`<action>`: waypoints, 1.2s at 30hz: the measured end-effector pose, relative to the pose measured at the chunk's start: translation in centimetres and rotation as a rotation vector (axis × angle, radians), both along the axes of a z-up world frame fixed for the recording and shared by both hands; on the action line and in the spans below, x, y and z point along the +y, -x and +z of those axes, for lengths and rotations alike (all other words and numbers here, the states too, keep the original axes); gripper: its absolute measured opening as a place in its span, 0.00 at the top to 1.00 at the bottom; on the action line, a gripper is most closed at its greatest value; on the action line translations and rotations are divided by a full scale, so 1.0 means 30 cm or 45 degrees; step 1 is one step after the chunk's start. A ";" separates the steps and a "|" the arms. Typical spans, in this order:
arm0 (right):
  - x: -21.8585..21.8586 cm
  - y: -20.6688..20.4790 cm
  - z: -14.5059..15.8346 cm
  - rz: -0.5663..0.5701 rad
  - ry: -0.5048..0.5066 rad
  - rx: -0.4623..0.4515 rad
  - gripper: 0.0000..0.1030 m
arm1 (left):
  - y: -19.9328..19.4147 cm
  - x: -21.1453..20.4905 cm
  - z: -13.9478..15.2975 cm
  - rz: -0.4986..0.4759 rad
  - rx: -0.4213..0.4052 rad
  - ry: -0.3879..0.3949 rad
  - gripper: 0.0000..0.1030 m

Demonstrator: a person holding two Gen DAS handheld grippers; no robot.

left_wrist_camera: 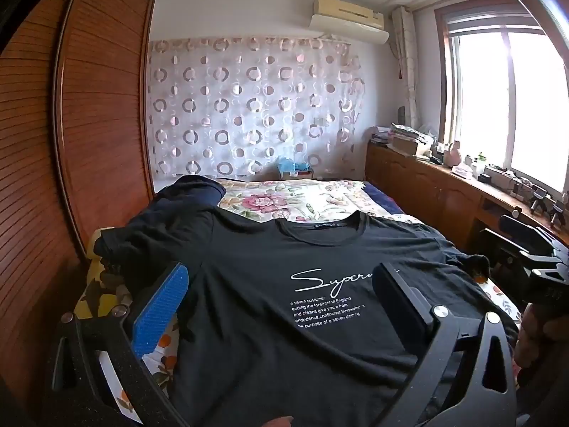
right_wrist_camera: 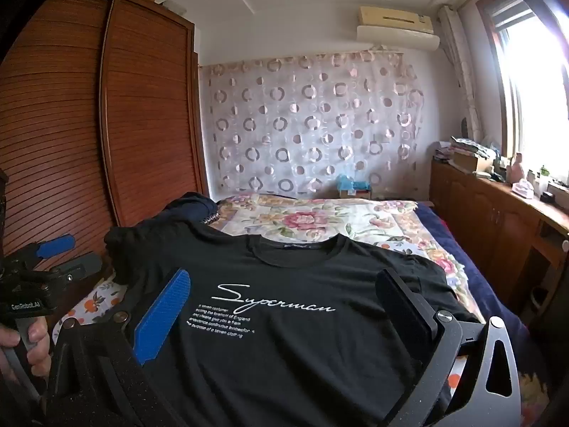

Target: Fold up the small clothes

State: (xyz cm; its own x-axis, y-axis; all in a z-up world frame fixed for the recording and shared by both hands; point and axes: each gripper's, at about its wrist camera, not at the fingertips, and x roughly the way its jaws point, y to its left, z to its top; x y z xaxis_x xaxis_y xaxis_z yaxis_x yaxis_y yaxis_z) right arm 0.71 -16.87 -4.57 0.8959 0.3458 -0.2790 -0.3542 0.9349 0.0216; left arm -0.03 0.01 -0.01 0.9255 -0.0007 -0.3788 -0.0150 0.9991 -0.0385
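The black T-shirt (left_wrist_camera: 270,284) lay face-up and spread flat on the floral bed (left_wrist_camera: 309,199), collar toward the far curtain. Both claws hovered above its lower half, the left claw (left_wrist_camera: 281,306) and right claw (right_wrist_camera: 284,306) each spread wide and holding nothing. The left sleeve looked bunched near a dark garment (left_wrist_camera: 192,192); a fold begun without smoothing it would likely trap wrinkles or drag that garment along.

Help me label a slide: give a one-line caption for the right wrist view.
Open right tool poised above a flat black T-shirt on a floral bed.
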 end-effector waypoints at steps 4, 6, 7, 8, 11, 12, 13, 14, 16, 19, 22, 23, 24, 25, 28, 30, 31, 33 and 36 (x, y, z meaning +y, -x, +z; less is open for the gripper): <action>-0.004 0.004 0.002 0.000 -0.012 -0.008 0.00 | -0.002 0.000 0.001 -0.003 0.005 0.000 0.00; -0.006 0.008 0.002 -0.001 -0.013 -0.008 0.00 | -0.001 -0.001 0.000 -0.002 0.005 -0.006 0.00; -0.007 0.007 0.000 0.001 -0.011 -0.006 0.00 | -0.001 -0.002 0.000 -0.004 0.005 -0.006 0.00; -0.008 0.008 0.000 0.001 -0.012 -0.006 0.00 | -0.002 -0.004 0.001 -0.005 0.005 -0.007 0.00; -0.002 0.010 0.001 -0.001 -0.019 -0.002 0.00 | 0.000 0.000 0.000 -0.003 0.006 -0.003 0.00; -0.002 0.009 0.001 0.000 -0.019 0.000 0.00 | -0.001 0.000 0.001 -0.003 0.004 -0.003 0.00; -0.002 0.008 0.001 0.000 -0.019 0.002 0.00 | -0.001 0.001 0.001 -0.002 0.003 -0.003 0.00; -0.003 0.012 -0.003 0.001 -0.018 0.001 0.00 | -0.001 0.002 0.002 -0.001 0.002 -0.003 0.00; -0.007 0.016 -0.003 0.001 -0.017 0.000 0.00 | -0.001 0.005 0.003 0.001 -0.001 -0.002 0.00; -0.002 0.016 -0.001 0.001 -0.013 0.000 0.00 | -0.003 -0.001 0.000 0.002 0.004 -0.004 0.00; 0.000 0.015 -0.002 0.000 -0.012 0.001 0.00 | -0.003 0.000 0.000 0.000 0.005 -0.003 0.00; 0.000 0.015 -0.001 0.000 -0.011 0.002 0.00 | -0.002 0.000 0.000 0.001 0.003 -0.004 0.00; -0.001 0.016 -0.001 0.001 -0.011 0.003 0.00 | -0.002 0.000 0.000 0.002 0.003 -0.005 0.00; 0.001 0.015 -0.002 -0.001 -0.011 0.001 0.00 | -0.002 0.000 0.000 0.003 0.003 -0.006 0.00; -0.001 0.015 -0.002 0.000 -0.010 0.002 0.00 | -0.002 0.000 0.000 0.003 0.003 -0.005 0.00; -0.008 0.009 -0.002 0.000 -0.014 0.005 0.00 | -0.003 0.000 0.000 0.001 0.003 -0.004 0.00; -0.010 0.010 -0.002 -0.001 -0.013 0.005 0.00 | -0.003 -0.001 0.000 0.002 0.003 -0.005 0.00; -0.008 0.005 -0.001 -0.001 -0.012 0.007 0.00 | -0.003 -0.002 0.000 0.001 0.004 -0.006 0.00; -0.006 0.004 -0.002 0.000 -0.011 0.008 0.00 | -0.002 -0.001 0.000 0.002 0.003 -0.007 0.00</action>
